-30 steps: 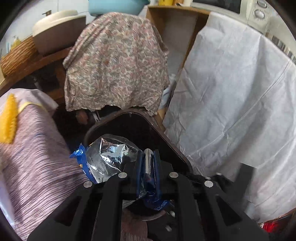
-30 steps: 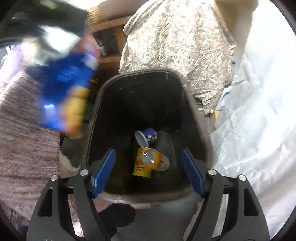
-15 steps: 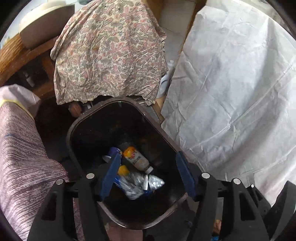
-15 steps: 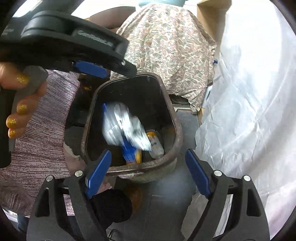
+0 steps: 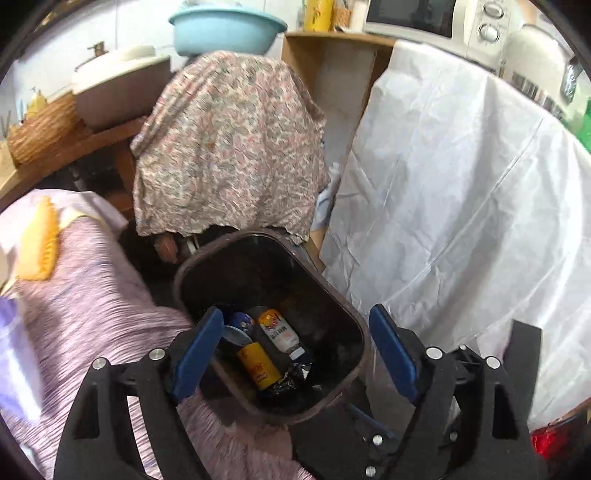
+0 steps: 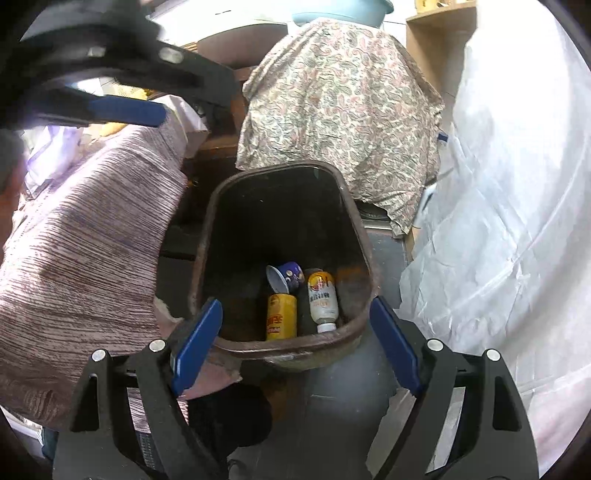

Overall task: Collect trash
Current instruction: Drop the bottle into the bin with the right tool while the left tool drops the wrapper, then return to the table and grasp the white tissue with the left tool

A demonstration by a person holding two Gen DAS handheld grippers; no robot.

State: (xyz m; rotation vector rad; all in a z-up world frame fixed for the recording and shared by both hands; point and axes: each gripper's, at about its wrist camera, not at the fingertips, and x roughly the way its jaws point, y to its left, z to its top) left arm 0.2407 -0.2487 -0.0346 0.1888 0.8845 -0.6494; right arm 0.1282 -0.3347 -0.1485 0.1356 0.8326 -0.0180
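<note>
A dark brown trash bin (image 5: 343, 306) stands on the floor below both grippers. Inside lie a yellow can (image 5: 258, 363), a white bottle (image 5: 279, 332), a blue cup (image 5: 238, 323) and a crumpled foil snack bag (image 5: 291, 376). My left gripper (image 5: 295, 317) hovers over the bin, its jaws opening with nothing between them. My right gripper (image 6: 295, 306) stands open and empty above the bin's near rim (image 6: 258, 349). The right wrist view shows the can (image 6: 281, 317), bottle (image 6: 323, 299) and cup (image 6: 286, 277). The left gripper's blue pad (image 6: 125, 110) shows at its upper left.
A paisley cloth (image 5: 229, 147) drapes something behind the bin. A white sheet (image 5: 461, 203) hangs to the right, a striped pink cloth (image 5: 81, 295) lies to the left. On shelves behind are a blue basin (image 5: 225, 29), a wicker basket (image 5: 40, 129) and a microwave (image 5: 424, 18).
The left gripper opened and let go of the foil snack bag, which dropped into the bin. Both grippers have drawn up and back from the bin.
</note>
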